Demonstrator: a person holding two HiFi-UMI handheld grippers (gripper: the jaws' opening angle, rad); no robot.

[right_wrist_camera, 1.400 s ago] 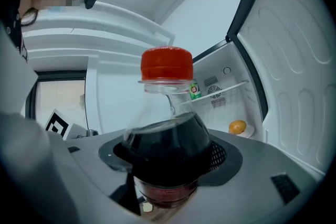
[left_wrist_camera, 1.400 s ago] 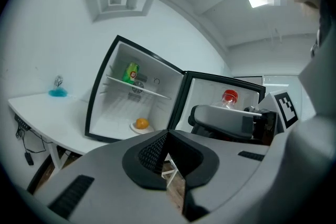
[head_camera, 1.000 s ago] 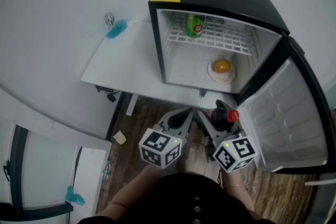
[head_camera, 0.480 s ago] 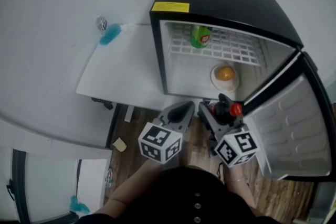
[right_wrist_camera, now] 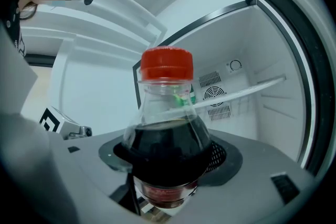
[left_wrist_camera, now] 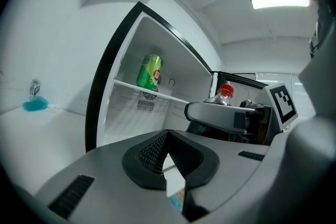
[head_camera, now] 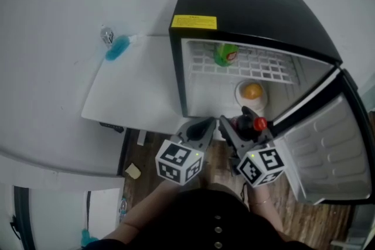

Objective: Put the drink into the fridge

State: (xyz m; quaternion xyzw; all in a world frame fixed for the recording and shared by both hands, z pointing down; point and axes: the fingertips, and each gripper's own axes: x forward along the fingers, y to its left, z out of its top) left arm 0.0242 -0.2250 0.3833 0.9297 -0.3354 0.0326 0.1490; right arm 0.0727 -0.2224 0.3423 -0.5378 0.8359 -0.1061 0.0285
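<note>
Right gripper [right_wrist_camera: 168,165]: we see its jaws clenched on the drink [right_wrist_camera: 167,113], a dark bottle with a red cap, just outside the open fridge [head_camera: 252,9].
Left gripper [left_wrist_camera: 167,136]: jaws pressed together, nothing between them.

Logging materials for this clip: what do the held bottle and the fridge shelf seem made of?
Bottle: clear glossy plastic, probably; the dark drink shows through, under a red cap. Fridge shelf: white wire grid, likely coated metal.

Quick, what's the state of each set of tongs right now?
Left tongs: closed, nothing between them.
Right tongs: closed on the red-capped drink bottle.
</note>
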